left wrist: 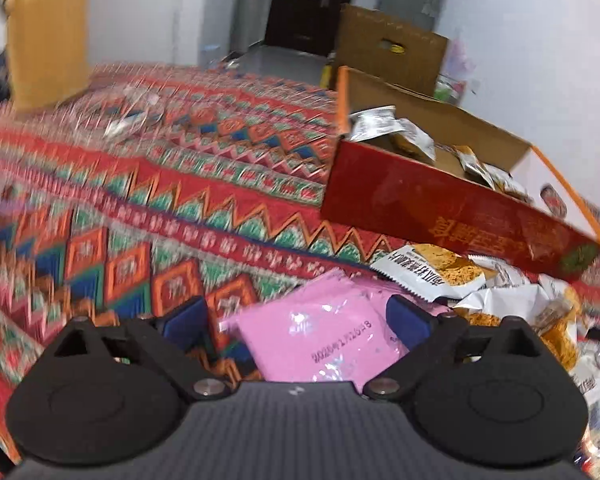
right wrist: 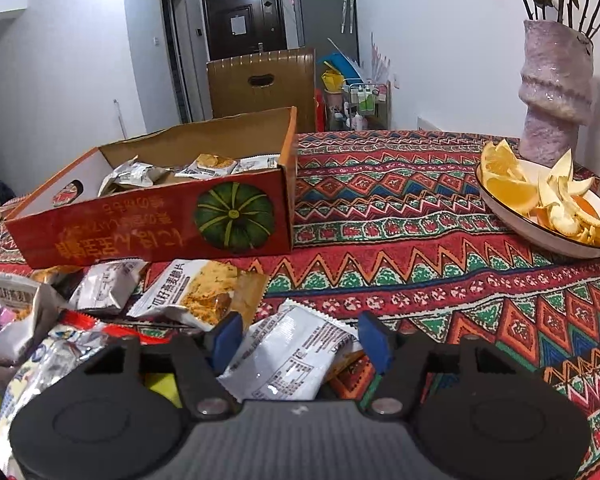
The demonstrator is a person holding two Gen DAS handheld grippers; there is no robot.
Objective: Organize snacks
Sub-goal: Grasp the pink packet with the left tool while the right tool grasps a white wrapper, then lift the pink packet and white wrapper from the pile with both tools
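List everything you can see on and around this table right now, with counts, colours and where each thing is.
box: one, red with a green pumpkin picture, open, on the cloth behind the loose pile, packets inside
loose packets: a heap, count unclear, mostly white and orange, in front of the box
pink packet: one, between the left gripper's fingers
white packet: one, printed label up, between the right gripper's fingers
plate: one, white, orange wedges and peel on it, right side
vase: one, pale purple, behind the plate
tablecloth: one, red patterned
carton: one, brown, beyond the table
left gripper: black, blue pads, open
right gripper: black, blue pads, open around the white packet
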